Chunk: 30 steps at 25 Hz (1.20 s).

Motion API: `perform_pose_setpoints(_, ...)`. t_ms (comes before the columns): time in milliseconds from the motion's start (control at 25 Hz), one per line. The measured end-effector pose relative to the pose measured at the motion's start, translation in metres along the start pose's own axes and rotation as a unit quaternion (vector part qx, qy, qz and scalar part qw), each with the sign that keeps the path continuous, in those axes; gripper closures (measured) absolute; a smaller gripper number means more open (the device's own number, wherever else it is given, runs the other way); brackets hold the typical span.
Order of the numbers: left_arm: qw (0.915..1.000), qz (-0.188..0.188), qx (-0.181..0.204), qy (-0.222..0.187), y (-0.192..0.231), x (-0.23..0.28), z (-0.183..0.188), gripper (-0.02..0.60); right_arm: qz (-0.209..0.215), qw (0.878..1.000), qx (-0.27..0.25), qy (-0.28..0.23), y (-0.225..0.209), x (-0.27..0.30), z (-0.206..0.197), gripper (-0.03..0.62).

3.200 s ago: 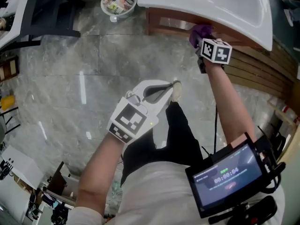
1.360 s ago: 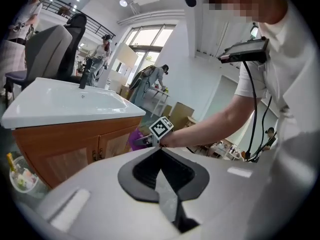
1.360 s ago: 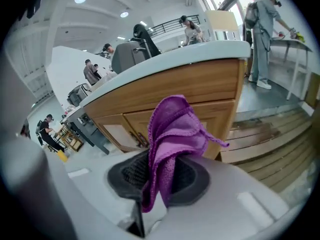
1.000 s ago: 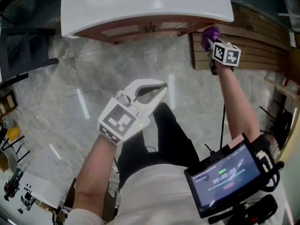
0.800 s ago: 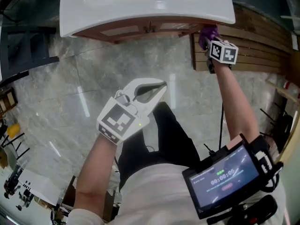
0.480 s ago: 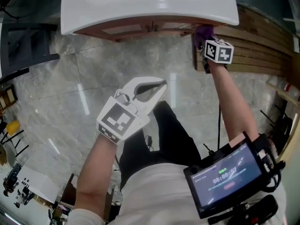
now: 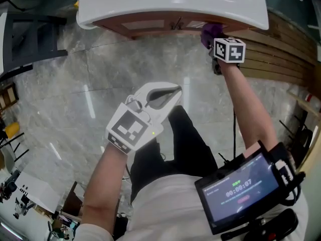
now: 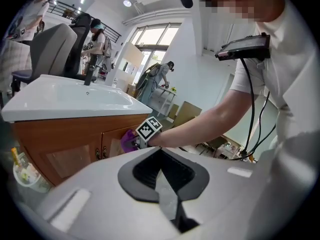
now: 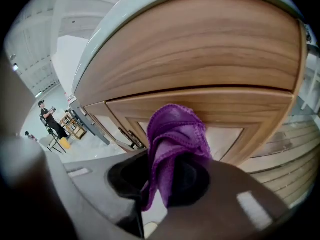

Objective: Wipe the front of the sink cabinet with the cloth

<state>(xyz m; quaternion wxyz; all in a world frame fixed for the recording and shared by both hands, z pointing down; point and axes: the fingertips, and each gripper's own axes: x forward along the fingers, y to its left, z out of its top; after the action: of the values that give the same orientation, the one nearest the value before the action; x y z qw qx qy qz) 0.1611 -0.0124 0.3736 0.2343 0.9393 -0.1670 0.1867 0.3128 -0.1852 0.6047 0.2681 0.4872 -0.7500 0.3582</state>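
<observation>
— At the far right of the sink cabinet (image 7: 145,25), what is held?
— The purple cloth (image 7: 205,33) is clamped between the jaws of the right gripper (image 9: 165,181) and is set against the right door (image 9: 225,109), just under the white sink (image 7: 170,4).
— And the left gripper (image 8: 161,170)?
— It is held nearer, to the left, well apart from the cabinet; its jaws are closed together, nothing gripped.

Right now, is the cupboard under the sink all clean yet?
Not yet, I think. Done: the purple cloth is clamped in the right gripper. In hand: it is up at a door of the sink cabinet, just under the basin. Left: the wood shows no wipe marks, so I cannot tell how much remains. The left gripper hangs shut and empty.
</observation>
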Motion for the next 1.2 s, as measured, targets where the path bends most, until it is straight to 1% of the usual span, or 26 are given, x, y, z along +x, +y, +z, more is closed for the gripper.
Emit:
perform_pose_setpoints(400, 0.9998, 0.016, -0.01, -0.011, 0.017, -0.05, -0.015, 0.575, 0.022, 0.999, -0.021, 0.011, 0.069, 0.03, 0.007, 0.511)
perform_pose_setpoints(680, 0.9995, 0.026, -0.011, -0.013, 0.025, -0.087, -0.028, 0.574, 0.029, 0.999, -0.029, 0.015, 0.114, 0.046, 0.009, 0.511)
perform_pose_setpoints(1040, 0.9992, 0.031, -0.016, -0.019, 0.028, -0.133, -0.042, 0.575, 0.045, 0.997, -0.056, 0.021, 0.179, 0.072, 0.016, 0.511)
perform_pose_setpoints(1200, 0.999, 0.035, -0.017, -0.02, 0.032, -0.157, -0.05, 0.575, 0.057, 0.996, -0.069, 0.025, 0.215, 0.091, 0.02, 0.511)
